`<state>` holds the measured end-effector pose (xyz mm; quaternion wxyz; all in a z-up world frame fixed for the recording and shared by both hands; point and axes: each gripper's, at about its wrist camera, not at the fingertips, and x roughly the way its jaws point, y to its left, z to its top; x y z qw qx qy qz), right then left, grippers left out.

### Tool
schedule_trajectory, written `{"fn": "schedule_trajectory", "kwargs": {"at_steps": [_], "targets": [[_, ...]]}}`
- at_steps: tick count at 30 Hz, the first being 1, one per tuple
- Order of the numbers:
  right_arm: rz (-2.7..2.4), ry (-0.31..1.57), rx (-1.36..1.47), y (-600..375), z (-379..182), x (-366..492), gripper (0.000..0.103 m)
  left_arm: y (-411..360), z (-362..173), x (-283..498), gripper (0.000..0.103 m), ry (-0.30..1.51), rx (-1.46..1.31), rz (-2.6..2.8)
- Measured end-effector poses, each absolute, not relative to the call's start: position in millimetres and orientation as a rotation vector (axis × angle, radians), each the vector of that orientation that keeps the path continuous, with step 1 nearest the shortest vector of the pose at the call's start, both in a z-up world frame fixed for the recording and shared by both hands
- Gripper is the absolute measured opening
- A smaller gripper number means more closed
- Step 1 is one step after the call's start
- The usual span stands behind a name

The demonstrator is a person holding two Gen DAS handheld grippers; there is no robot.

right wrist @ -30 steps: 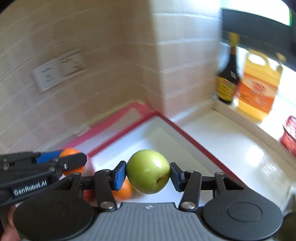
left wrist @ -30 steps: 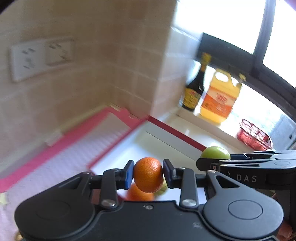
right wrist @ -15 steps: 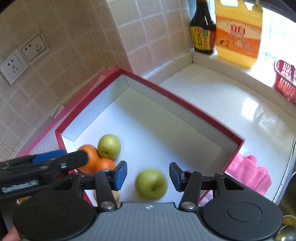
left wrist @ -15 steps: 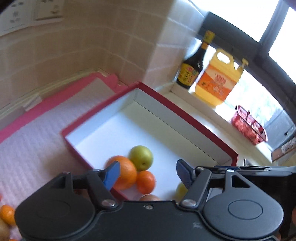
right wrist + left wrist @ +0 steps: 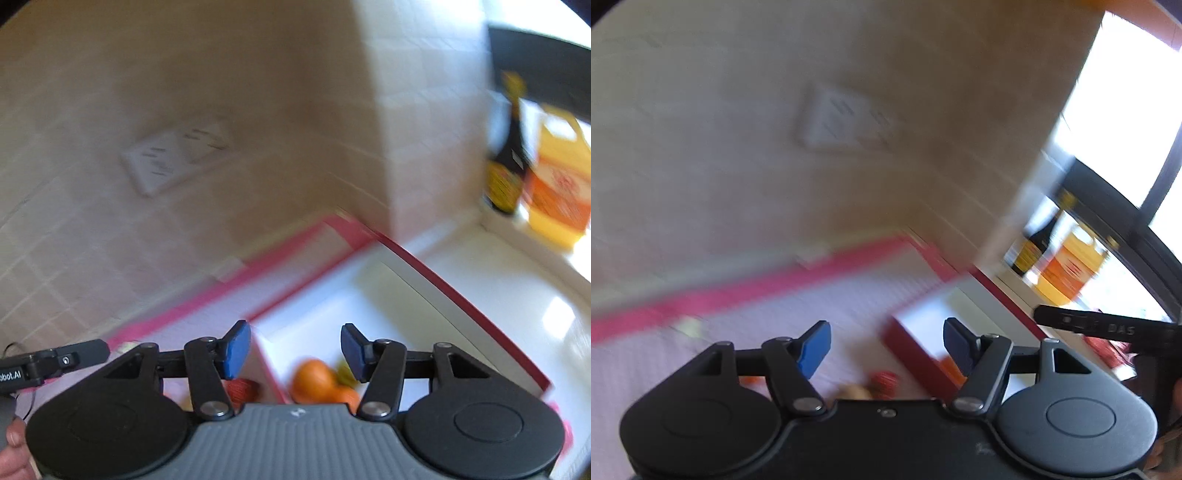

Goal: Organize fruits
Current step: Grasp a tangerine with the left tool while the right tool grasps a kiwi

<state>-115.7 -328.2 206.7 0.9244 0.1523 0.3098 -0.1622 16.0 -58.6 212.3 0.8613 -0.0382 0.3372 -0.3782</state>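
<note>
Both views are motion-blurred. My left gripper [image 5: 884,347] is open and empty above the pink mat [image 5: 768,317], left of the red-edged white box [image 5: 923,321]. A red fruit [image 5: 884,380] and a pale fruit [image 5: 855,391] lie on the mat below it. My right gripper [image 5: 293,350] is open and empty over the box's left wall [image 5: 269,369]. Oranges [image 5: 314,376] and a green fruit [image 5: 345,373] lie in the box [image 5: 461,295]. A red fruit [image 5: 242,389] lies on the mat outside it.
A tiled wall with a socket plate [image 5: 173,158] stands behind. A dark bottle [image 5: 508,162] and a yellow oil jug [image 5: 557,188] stand on the sill at the right. The other gripper shows at the edge of each view, the right one [image 5: 1108,326] and the left one [image 5: 48,363].
Both grippers let go of their fruit, the orange and the green apple, into the box. Both have since lifted and swung left, tilting up toward the wall.
</note>
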Motion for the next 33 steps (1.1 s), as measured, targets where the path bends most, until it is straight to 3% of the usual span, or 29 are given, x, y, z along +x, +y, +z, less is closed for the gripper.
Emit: {"fn": "schedule_trajectory", "kwargs": {"at_steps": [6,11,19,33], "targets": [[-0.209,0.631,0.226,-275.8,216.5,-75.9,0.057,12.0,216.5,13.1,0.080,0.651,-0.092,-0.644],[-0.152,0.725,0.228,-241.7,182.3,-51.0,0.057,33.4,179.0,15.0,0.080,0.719,-0.098,-0.624],[-0.196,0.943,0.279,-237.2,108.9,-24.5,0.057,16.9,98.2,16.2,0.080,0.893,-0.060,-0.675],[-0.282,1.040,0.374,-240.4,48.3,-3.3,0.061,-24.9,42.1,25.5,0.079,0.994,0.000,-0.696]]}}
